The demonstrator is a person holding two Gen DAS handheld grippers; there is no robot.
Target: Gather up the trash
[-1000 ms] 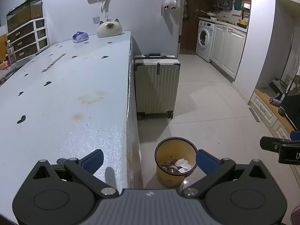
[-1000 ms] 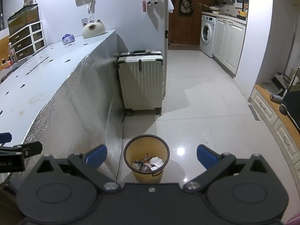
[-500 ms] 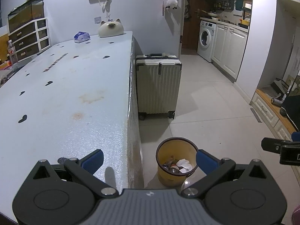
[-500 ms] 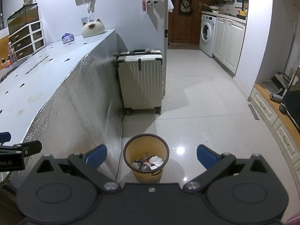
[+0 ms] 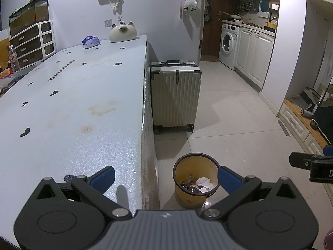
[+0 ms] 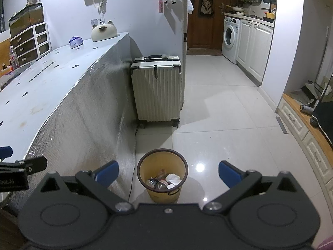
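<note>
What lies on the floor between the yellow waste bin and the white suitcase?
Nothing: between the waste bin and the suitcase the floor tiles are bare. The right wrist view shows it best; a thin cable runs along the table's base beside that stretch.

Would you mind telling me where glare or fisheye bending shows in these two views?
Right wrist view: bright glare spots on the glossy white floor tiles beside the yellow waste bin; the pale blue tabletop edge bows. Left wrist view: dark corner vignetting, no strong floor glare.
</note>
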